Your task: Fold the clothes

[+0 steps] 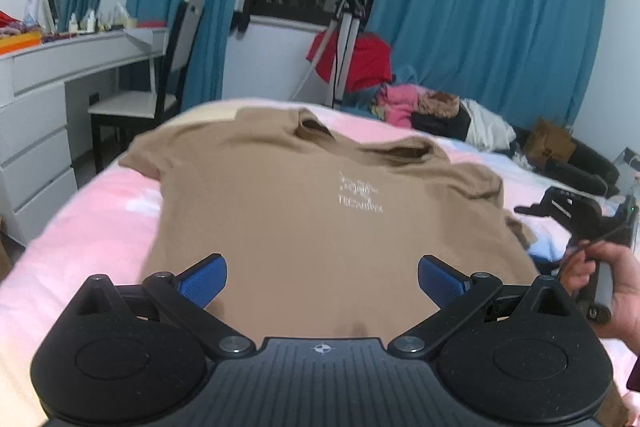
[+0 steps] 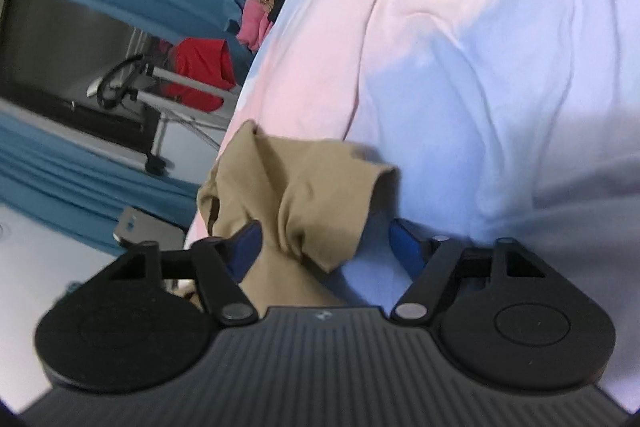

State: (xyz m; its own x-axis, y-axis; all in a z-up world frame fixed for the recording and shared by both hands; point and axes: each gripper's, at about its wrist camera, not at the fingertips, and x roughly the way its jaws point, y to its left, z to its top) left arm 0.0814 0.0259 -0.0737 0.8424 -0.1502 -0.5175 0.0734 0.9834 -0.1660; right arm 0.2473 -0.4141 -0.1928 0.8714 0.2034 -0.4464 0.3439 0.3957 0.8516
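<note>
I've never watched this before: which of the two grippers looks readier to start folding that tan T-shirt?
Probably the right gripper: a bunched sleeve of the tan cotton T-shirt already sits between its open blue pads. The left gripper hovers open above the shirt's hem, gripping nothing.

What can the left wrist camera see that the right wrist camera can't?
Only the left wrist view shows the whole tan T-shirt with its white print, the white dresser, the chair, and the open left gripper.

Only the right wrist view shows the bunched sleeve between the right gripper pads, which don't pinch it.

Both show the pink bedcover, blue curtains and red cloth.
</note>
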